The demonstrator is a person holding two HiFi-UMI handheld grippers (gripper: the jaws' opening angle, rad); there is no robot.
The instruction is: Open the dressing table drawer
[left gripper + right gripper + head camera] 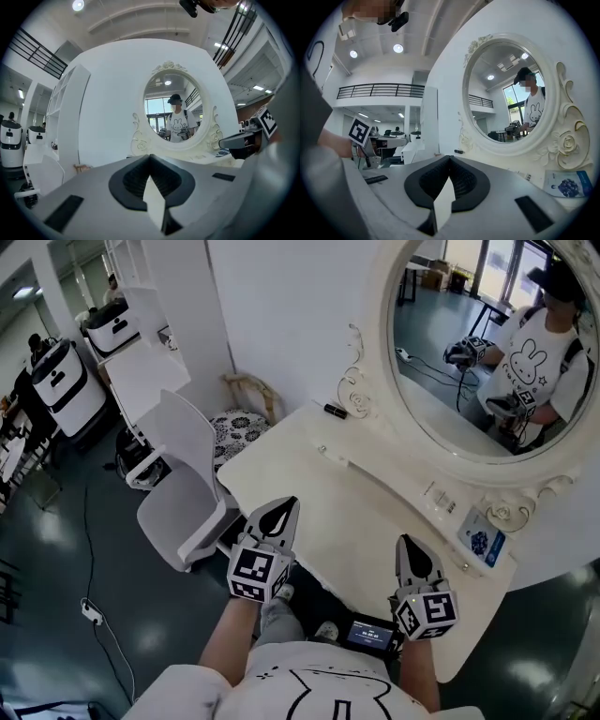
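Dark, glossy flooring [56, 549] and white walls [281, 306] are framing a cream dressing table [328, 512], which is being viewed from above with its oval mirror [469, 343] set in a carved frame. Two grippers are being held side by side over the table's near edge, both pointed level toward the mirror. The left gripper [280, 509] is being shown with its jaws pressed together, tip to tip, and nothing is being gripped between them. The right gripper [413, 547] is being shown the same way, jaws together and empty. The drawer is not being shown in any view; only the tabletop is being seen, with the grippers over its front edge.

On the tabletop, a small black object [335, 410] is lying near the mirror's left side, and a blue packet [483, 542] is resting at the right end, just below the frame. A person [539, 362] in a white rabbit-print shirt is being reflected in the glass, with both grippers raised.

To the table's left, a white chair [187, 474] is being seen near the corner, with a patterned seat [239, 427] behind it against the wall. Farther left, white robots [61, 381] are parked, and a cable [94, 549] is trailing across the floor.
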